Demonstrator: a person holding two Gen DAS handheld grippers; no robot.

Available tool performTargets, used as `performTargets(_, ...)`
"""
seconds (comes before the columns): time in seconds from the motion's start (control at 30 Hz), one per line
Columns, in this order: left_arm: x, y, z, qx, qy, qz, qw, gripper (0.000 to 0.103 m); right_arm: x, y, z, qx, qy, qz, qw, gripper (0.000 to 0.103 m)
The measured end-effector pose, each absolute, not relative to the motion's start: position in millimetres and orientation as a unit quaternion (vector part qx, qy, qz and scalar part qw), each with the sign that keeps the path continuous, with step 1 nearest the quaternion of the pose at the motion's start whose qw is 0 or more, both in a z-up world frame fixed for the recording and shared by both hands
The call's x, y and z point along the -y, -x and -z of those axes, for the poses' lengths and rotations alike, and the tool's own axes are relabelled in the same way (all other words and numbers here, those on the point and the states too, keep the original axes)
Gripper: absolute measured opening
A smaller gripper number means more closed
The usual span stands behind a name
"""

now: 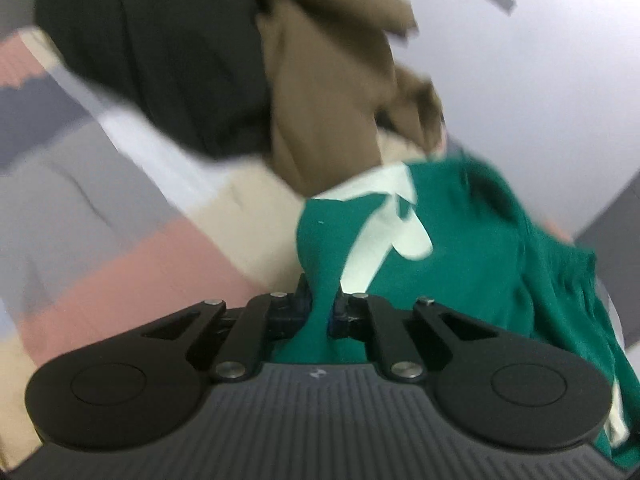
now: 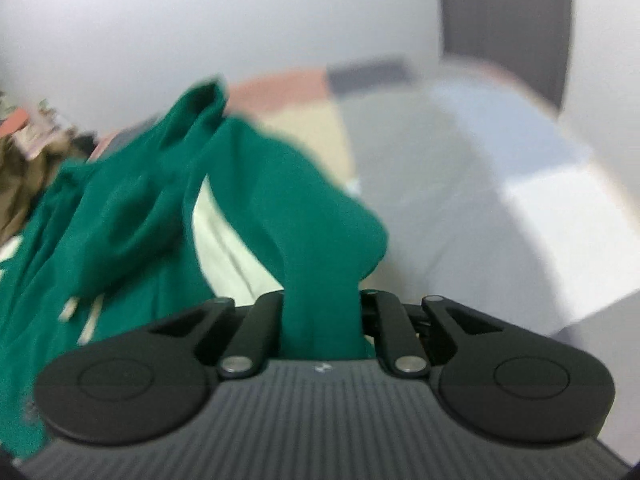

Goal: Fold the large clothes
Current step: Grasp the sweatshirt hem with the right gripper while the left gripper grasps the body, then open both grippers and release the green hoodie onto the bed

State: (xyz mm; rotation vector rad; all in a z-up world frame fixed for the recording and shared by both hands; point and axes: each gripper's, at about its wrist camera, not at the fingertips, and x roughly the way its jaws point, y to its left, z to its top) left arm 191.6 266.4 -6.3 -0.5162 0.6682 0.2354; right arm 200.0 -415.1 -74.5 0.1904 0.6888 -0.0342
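Both grippers, left gripper point(image 1: 320, 304) and right gripper point(image 2: 320, 312), are clamped on the green garment point(image 1: 460, 240), which hangs bunched above the striped bedspread point(image 1: 120, 264); best pull them apart evenly to spread it flat, clear of the brown clothes point(image 1: 328, 120).

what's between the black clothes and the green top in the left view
A brown garment lies between the black clothes and the green top, in the left wrist view.

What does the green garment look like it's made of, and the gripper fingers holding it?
Green garment: soft matte knit, probably cotton-blend jersey or fleece; it drapes in limp folds, with pale cream panels. Left gripper and right gripper: matte black links, likely moulded plastic or coated metal, with shiny metal pivot pins. Blur leaves the weave uncertain.
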Motion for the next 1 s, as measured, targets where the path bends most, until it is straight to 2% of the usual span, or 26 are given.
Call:
performTargets(0.1,-275,-194,-5,-0.295,0.225,-0.123,0.921,0.009,422,-202,63,-0.289,-0.065,0.069,0.953,0.012)
performTargets(0.2,-274,-210,-7,-0.297,0.162,-0.138,0.931,0.009,432,-216,61,-0.263,-0.033,0.112,0.958,0.012)
performTargets(0.3,-282,-227,0,-0.305,0.149,-0.153,0.928,0.009,447,-233,68,-0.249,-0.021,0.142,0.958,0.012)
performTargets(0.5,-305,-253,38,-0.344,0.130,-0.158,0.916,0.010,485,-261,105,-0.302,-0.055,0.166,0.937,0.013)
performTargets(0.67,-323,-261,56,-0.360,0.151,-0.149,0.908,0.013,510,-269,136,-0.349,-0.114,0.174,0.914,0.021)
performTargets(0.77,-321,-259,58,-0.360,0.151,-0.150,0.909,0.014,520,-265,140,-0.353,-0.157,0.174,0.906,0.023)
performTargets(0.93,-308,-250,55,-0.352,0.134,-0.150,0.914,0.014,509,-262,136,-0.354,-0.161,0.175,0.905,0.023)
performTargets(1.0,-304,-246,53,-0.355,0.130,-0.151,0.914,0.023,509,-271,136,-0.353,-0.161,0.172,0.905,0.023)
